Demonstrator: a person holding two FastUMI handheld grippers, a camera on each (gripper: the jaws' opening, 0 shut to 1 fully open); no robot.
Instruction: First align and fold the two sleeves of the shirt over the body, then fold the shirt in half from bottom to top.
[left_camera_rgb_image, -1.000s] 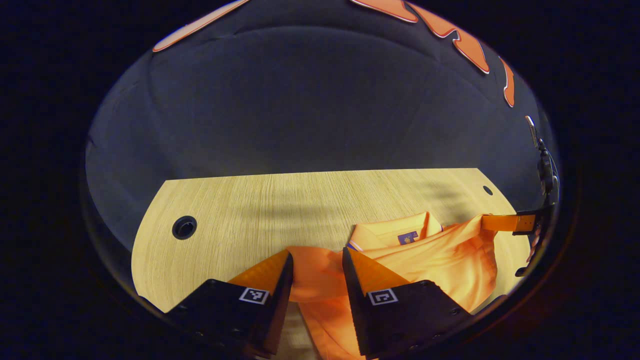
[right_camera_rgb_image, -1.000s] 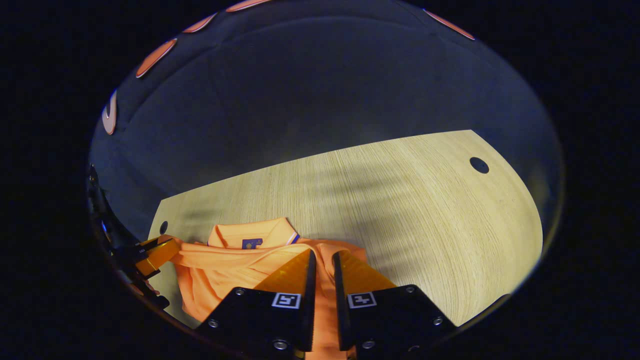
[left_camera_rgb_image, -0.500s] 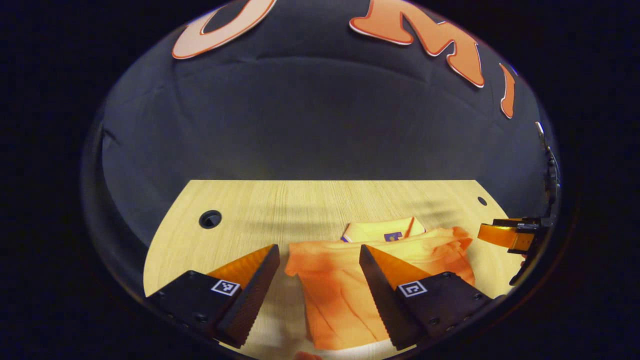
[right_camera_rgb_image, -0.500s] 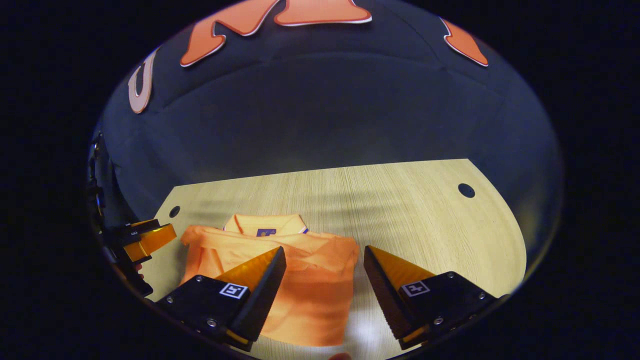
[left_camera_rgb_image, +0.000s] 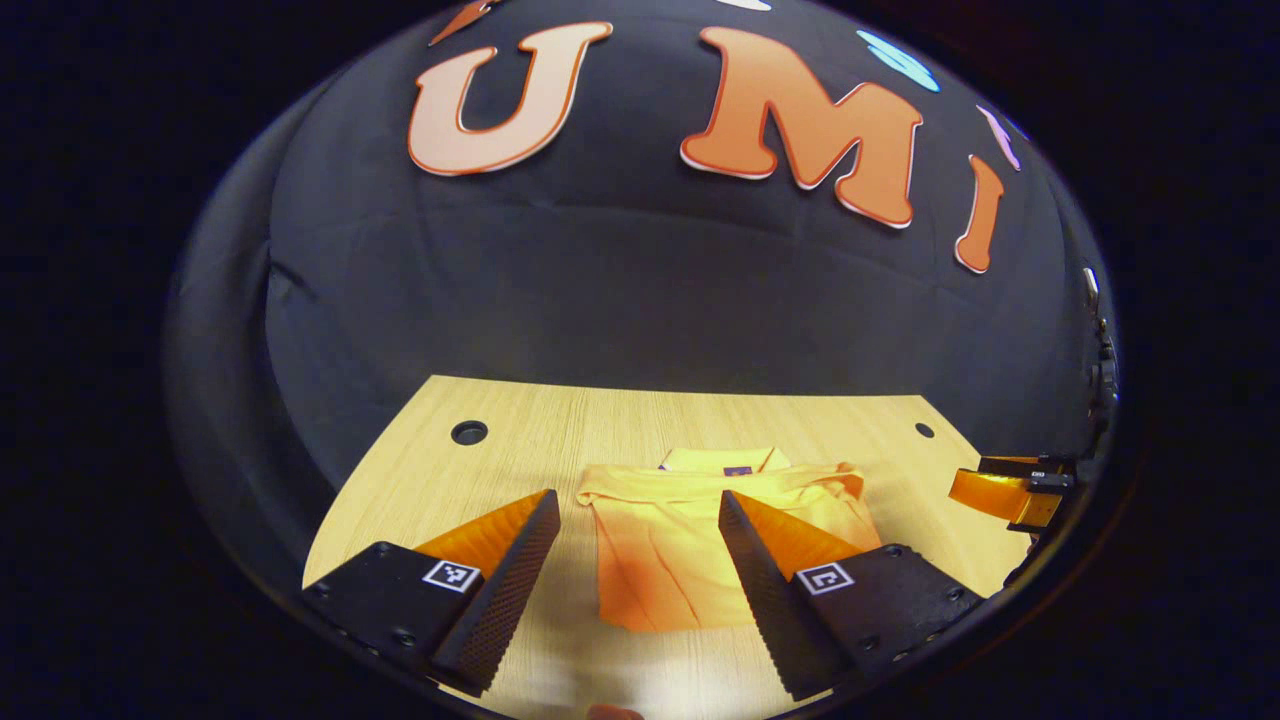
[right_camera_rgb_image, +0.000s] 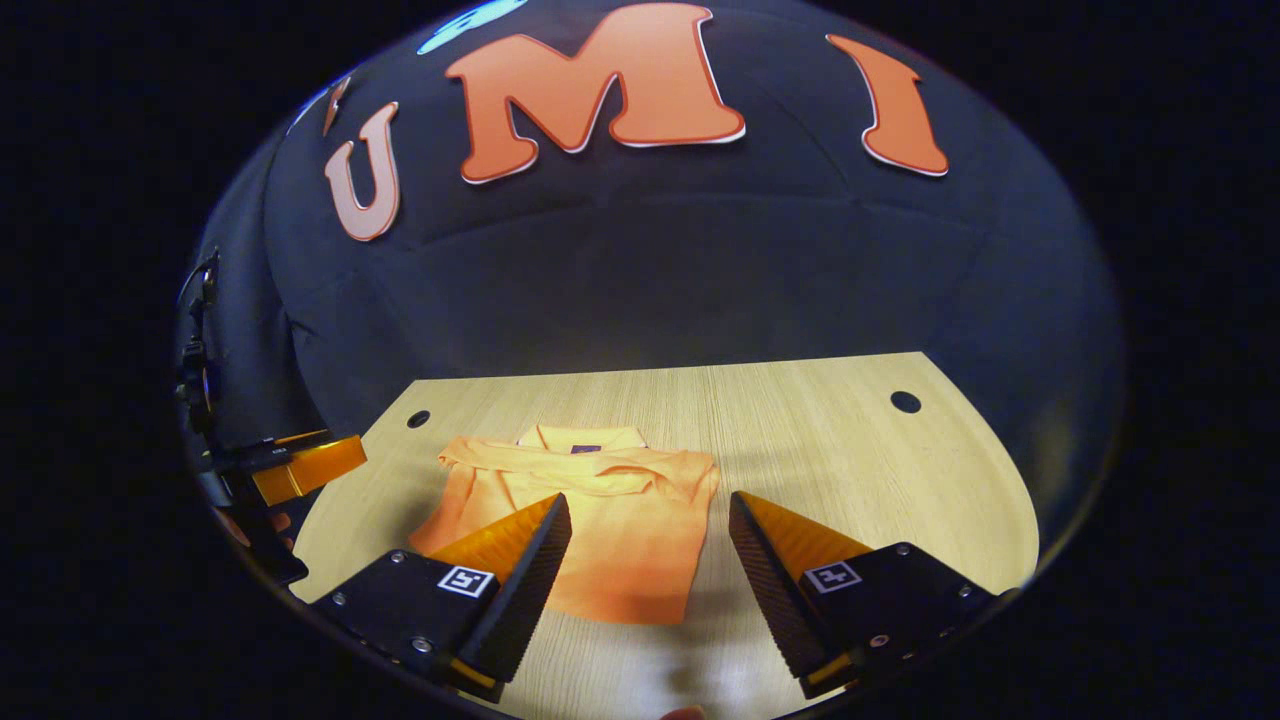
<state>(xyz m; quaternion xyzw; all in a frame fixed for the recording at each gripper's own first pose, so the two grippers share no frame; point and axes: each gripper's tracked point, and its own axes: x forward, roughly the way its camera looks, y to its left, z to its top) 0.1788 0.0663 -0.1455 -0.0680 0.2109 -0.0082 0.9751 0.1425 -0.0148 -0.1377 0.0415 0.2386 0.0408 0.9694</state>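
Observation:
An orange polo shirt (left_camera_rgb_image: 680, 545) lies folded on the wooden table (left_camera_rgb_image: 520, 450), collar at the far side. The same shirt (right_camera_rgb_image: 610, 520) sits left of centre in the right gripper view. My left gripper (left_camera_rgb_image: 640, 510) is open, raised above the table on the near side of the shirt, holding nothing. My right gripper (right_camera_rgb_image: 648, 512) is open too, likewise lifted and apart from the cloth. The right gripper (left_camera_rgb_image: 1010, 490) appears at the right edge of the left gripper view. The left gripper (right_camera_rgb_image: 295, 470) appears at the left edge of the right gripper view.
The table (right_camera_rgb_image: 850, 460) has a cable hole near each far corner (left_camera_rgb_image: 468, 432) (right_camera_rgb_image: 905, 401). The black cloth wall (left_camera_rgb_image: 640, 290) stands right behind the table's far edge. Bare wood stretches to the right of the shirt in the right gripper view.
Both grippers let go of the shirt's hem and opened, then drew back and up. The shirt now lies folded in half and looks smaller and farther off.

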